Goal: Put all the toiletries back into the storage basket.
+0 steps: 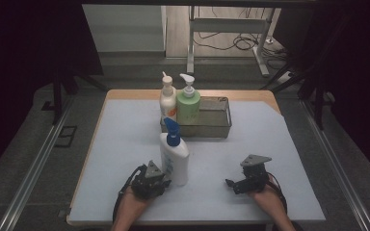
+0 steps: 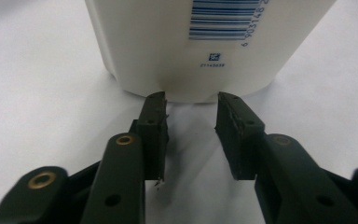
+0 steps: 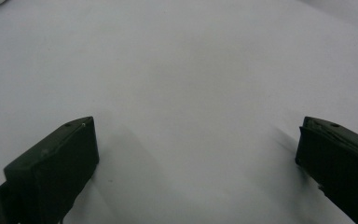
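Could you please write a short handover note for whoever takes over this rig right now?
Left gripper: jaws slightly apart, tips just short of the base of the blue-capped white bottle, nothing between them.
Right gripper: jaws wide open over the bare white mat, holding nothing.
Things: the blue-capped bottle stands upright on the mat near the left gripper. The white pump bottle and the green pump bottle stand at the left end of the metal tray.
Done: two bottles at the tray.
Left, probably: grasp the blue-capped bottle and take it to the tray.
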{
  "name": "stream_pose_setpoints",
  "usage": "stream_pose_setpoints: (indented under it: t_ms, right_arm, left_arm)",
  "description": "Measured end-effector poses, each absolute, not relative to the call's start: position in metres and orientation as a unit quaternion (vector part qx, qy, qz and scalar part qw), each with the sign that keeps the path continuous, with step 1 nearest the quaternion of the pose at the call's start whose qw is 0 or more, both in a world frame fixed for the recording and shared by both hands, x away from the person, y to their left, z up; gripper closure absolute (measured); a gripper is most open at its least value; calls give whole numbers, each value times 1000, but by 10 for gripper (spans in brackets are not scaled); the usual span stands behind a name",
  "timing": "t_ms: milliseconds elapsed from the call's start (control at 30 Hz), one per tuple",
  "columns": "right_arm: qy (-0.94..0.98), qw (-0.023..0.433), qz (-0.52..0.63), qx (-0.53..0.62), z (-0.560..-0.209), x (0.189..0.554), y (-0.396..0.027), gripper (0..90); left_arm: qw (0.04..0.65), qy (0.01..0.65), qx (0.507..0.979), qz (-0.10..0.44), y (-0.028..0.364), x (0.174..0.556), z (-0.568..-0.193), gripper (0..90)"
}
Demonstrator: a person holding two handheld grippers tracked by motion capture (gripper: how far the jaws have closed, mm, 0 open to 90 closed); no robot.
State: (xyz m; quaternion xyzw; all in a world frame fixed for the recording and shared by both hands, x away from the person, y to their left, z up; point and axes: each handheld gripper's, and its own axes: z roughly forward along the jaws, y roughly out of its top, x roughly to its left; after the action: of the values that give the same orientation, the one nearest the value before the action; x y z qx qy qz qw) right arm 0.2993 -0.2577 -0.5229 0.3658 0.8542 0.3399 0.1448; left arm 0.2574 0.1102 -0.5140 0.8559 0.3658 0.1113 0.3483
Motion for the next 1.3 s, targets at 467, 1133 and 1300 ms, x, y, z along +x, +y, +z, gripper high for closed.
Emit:
stream_pose_setpoints:
  t_ms: [467, 1133, 1300]
  right_arm:
    - [854, 139, 340, 368, -521, 299, -258, 0]
    - [853, 129, 381, 332, -495, 280, -252, 29]
    - [855, 122, 392, 318, -487, 276, -244, 6]
  left_arm:
    - [353, 380, 846, 123, 127, 244, -509, 358]
    - [326, 428, 827, 161, 158, 237, -521, 123]
    - [334, 431, 823, 157, 160, 236, -523, 119]
